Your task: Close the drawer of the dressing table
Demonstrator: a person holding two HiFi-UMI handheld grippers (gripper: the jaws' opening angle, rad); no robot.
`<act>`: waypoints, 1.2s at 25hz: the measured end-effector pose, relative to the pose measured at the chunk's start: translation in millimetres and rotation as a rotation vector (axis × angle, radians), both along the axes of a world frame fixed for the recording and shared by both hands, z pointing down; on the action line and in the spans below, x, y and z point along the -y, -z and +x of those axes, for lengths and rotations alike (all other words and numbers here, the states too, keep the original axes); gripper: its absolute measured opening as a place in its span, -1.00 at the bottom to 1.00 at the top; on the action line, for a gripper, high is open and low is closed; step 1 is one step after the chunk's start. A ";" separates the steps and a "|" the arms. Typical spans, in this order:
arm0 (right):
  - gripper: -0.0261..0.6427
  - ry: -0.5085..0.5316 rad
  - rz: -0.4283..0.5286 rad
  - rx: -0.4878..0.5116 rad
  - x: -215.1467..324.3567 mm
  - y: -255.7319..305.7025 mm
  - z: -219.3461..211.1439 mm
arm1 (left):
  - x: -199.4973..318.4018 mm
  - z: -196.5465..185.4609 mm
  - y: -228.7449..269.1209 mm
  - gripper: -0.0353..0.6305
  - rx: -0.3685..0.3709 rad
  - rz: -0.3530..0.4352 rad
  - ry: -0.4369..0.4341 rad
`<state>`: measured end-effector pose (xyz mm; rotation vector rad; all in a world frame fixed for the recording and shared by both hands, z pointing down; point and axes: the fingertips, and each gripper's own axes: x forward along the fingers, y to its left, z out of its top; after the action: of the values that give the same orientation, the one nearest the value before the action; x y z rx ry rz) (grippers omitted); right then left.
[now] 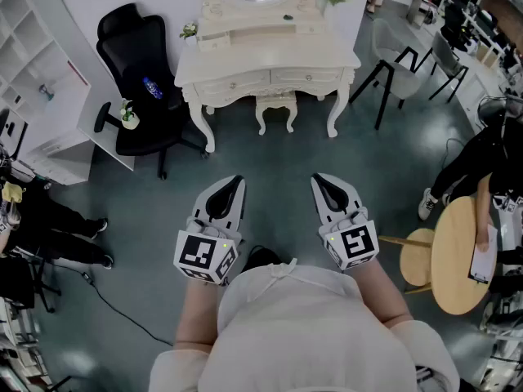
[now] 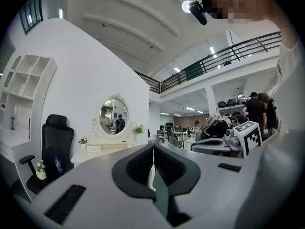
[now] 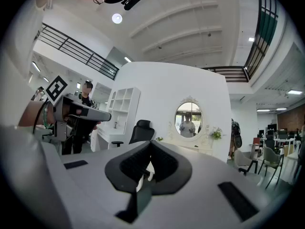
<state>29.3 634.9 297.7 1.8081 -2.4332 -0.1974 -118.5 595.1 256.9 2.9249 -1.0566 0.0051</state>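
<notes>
The white dressing table [image 1: 270, 60] with its oval mirror stands against the far wall, well ahead of me across the grey floor. Two wide drawers [image 1: 270, 78] run along its front, and a small upper drawer [image 1: 216, 39] on the left of its top seems to stick out slightly. My left gripper [image 1: 234, 180] and right gripper [image 1: 319, 179] are held side by side close to my body, pointing level at the table and far from it. Both are shut with nothing between the jaws. The left gripper view shows its jaws' tips [image 2: 153, 147] meeting below the mirror [image 2: 114, 116]; the right gripper [image 3: 150, 143] looks the same.
A white stool [image 1: 276, 109] sits under the table. A black office chair [image 1: 139, 80] and white shelving [image 1: 37, 64] stand to the left, a grey chair [image 1: 400, 64] to the right. A round wooden table [image 1: 458, 256] and people flank me; a cable [image 1: 114, 305] lies on the floor.
</notes>
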 end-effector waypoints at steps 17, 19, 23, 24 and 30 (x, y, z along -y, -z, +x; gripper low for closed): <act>-0.90 -0.026 -0.006 0.028 11.5 -7.2 2.6 | 10.9 -0.1 -14.9 -0.83 0.002 -0.036 0.036; -0.90 -0.025 -0.015 0.026 12.5 -8.8 4.5 | 18.0 0.2 -19.1 -0.47 0.004 -0.047 0.070; -0.90 -0.025 -0.026 0.028 23.7 -10.9 9.3 | 35.4 -0.1 -24.2 0.09 0.011 -0.070 0.102; -0.90 -0.027 -0.030 0.029 27.5 -11.4 10.0 | 39.5 -1.0 -24.1 0.10 0.011 -0.070 0.107; -0.90 -0.001 -0.056 0.010 59.1 -21.2 7.3 | 75.1 -5.2 -32.6 0.10 0.002 -0.099 0.128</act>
<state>36.7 575.8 318.9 1.7922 -2.4190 -0.1186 -123.7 520.0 289.5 2.7656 -1.2056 0.0558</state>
